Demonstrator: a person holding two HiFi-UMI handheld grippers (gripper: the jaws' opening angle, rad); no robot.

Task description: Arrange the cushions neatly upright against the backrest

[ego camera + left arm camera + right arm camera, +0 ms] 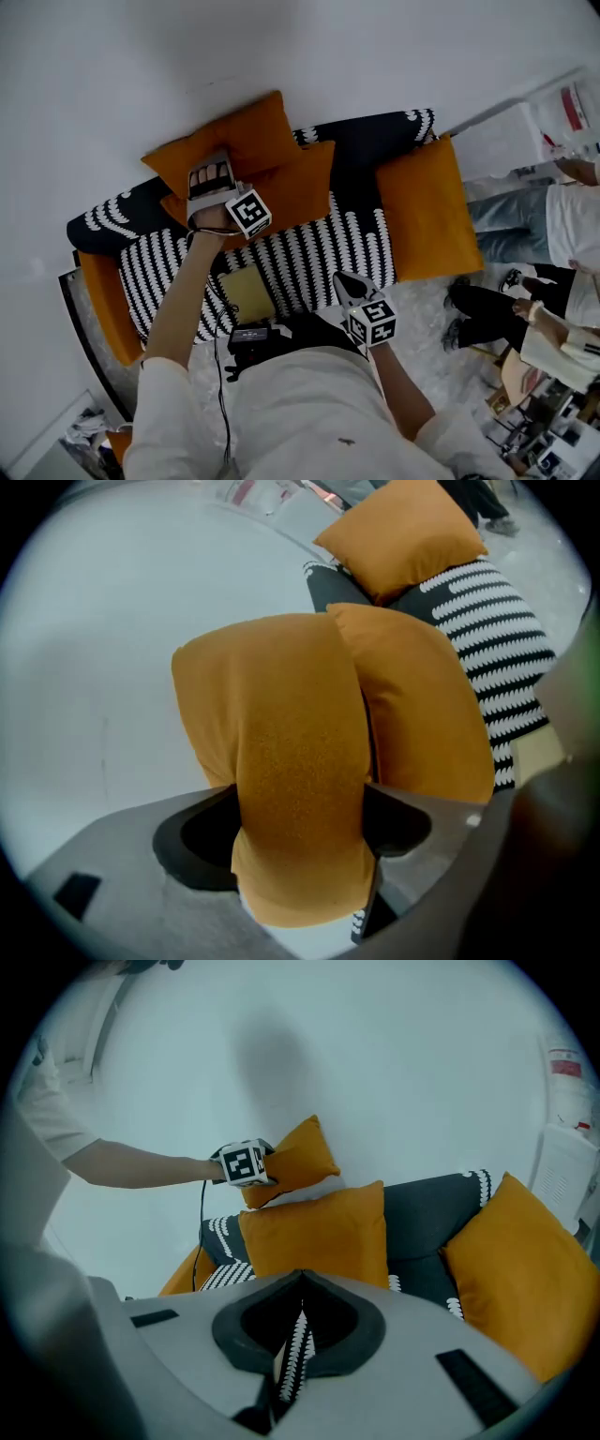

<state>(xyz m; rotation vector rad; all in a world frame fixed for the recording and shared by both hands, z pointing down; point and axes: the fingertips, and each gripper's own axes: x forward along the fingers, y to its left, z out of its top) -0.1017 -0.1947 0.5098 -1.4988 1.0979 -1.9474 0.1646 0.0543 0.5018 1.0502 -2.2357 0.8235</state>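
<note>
My left gripper is shut on the edge of an orange cushion, holding it up above the dark backrest at the sofa's left end. In the left gripper view the jaws pinch that orange cushion from both sides. A second orange cushion leans upright against the backrest just beside it. A third, larger orange cushion stands at the sofa's right end. My right gripper hangs shut and holds nothing over the front of the striped seat; its closed jaws point at the second cushion.
An orange armrest bounds the sofa's left end. A yellow flat item lies on the seat's front, with a black device below it. People sit or stand at the right. A white wall rises behind the sofa.
</note>
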